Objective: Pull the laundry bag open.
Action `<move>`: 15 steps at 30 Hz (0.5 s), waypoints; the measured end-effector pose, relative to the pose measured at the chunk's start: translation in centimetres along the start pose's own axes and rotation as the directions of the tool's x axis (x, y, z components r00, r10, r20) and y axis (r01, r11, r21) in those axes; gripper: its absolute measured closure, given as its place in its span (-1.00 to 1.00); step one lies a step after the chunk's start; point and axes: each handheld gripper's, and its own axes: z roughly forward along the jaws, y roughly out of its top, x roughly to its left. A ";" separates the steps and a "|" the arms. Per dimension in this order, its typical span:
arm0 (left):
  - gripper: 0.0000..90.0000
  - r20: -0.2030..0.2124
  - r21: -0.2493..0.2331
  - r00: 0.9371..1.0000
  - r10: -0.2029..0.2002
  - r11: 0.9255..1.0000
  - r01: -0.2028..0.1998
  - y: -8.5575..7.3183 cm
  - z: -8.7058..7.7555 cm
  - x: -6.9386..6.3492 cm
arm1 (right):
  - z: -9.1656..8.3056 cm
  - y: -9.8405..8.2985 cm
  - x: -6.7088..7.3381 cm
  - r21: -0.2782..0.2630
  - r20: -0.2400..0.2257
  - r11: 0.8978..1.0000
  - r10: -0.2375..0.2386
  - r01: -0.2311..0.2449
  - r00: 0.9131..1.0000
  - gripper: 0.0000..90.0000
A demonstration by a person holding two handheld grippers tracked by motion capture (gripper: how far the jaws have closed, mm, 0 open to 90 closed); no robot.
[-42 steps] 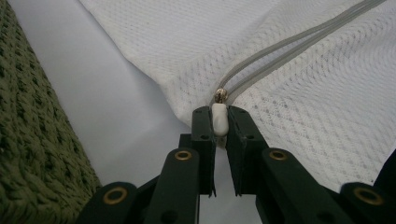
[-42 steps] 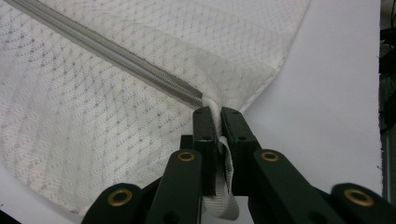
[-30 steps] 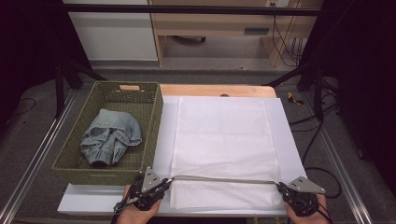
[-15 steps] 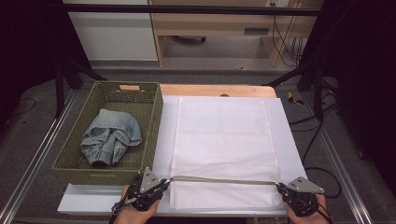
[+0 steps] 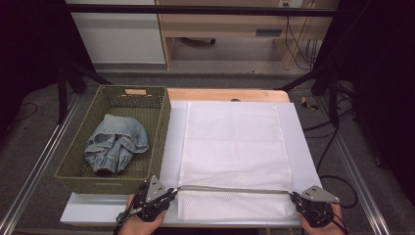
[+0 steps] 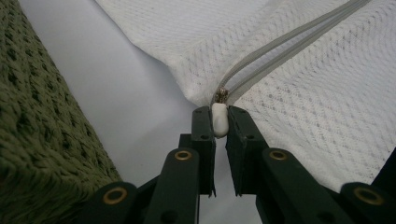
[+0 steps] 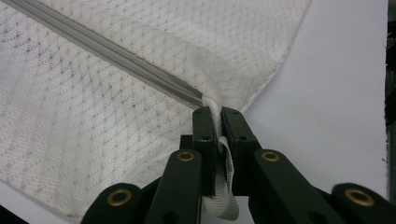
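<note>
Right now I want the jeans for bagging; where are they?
In the high view, the jeans lie crumpled in the green basket at table left, beside the white mesh bag.

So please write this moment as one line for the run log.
left gripper: shut on zipper pull | right gripper: shut on strap | mesh bag: flat

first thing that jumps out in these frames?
The big white mesh laundry bag spread flat on the white board, its grey zipper stretched taut across the near end. The left gripper pinches the white zipper pull, the right gripper clamps a white fabric loop at the bag's other corner. To the left stands an olive woven basket holding crumpled light-blue denim.
</note>
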 end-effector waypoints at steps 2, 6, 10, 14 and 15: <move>0.81 -0.001 -0.001 1.000 -0.002 1.000 0.002 0.0 0.0 0.0 | 0.0 0.0 0.0 0.001 -0.002 1.000 -0.003 0.003 1.000 0.89; 0.81 0.000 0.001 1.000 -0.004 1.000 0.004 -0.1 0.1 0.1 | 0.0 0.0 0.0 0.000 -0.004 1.000 -0.004 0.004 1.000 0.89; 0.81 0.000 0.005 1.000 -0.005 1.000 0.005 -0.1 0.1 0.1 | 0.0 0.0 -0.1 0.001 -0.004 1.000 -0.003 0.003 1.000 0.89; 0.81 0.002 0.012 1.000 0.003 1.000 -0.003 -0.1 0.1 0.0 | 0.0 0.0 -0.1 0.002 -0.003 1.000 0.002 -0.002 1.000 0.89; 0.81 0.002 0.011 1.000 0.003 1.000 -0.003 -0.1 0.2 0.0 | 0.0 -0.1 -0.1 0.005 -0.001 1.000 0.007 -0.007 1.000 0.89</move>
